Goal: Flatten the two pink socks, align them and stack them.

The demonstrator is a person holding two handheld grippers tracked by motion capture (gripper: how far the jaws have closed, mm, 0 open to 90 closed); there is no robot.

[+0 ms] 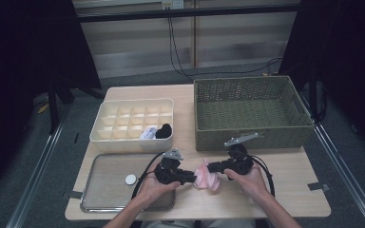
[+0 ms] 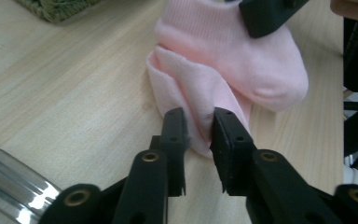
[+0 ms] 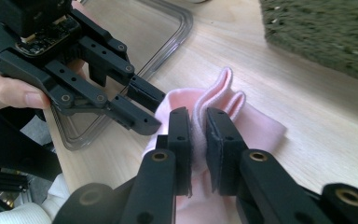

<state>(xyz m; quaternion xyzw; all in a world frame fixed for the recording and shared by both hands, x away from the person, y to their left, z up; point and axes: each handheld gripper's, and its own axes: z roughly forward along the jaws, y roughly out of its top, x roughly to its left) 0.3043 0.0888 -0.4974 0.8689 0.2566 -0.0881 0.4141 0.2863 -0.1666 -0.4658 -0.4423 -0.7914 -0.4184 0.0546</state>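
Here both grippers, left gripper [image 2: 199, 133] and right gripper [image 3: 198, 135], clamp opposite ends of the pink sock [image 1: 206, 175], probably to fold it.

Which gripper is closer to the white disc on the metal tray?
Left. The left gripper sits at the tray's right edge, near the white disc; the right gripper is farther right, past the pink sock.
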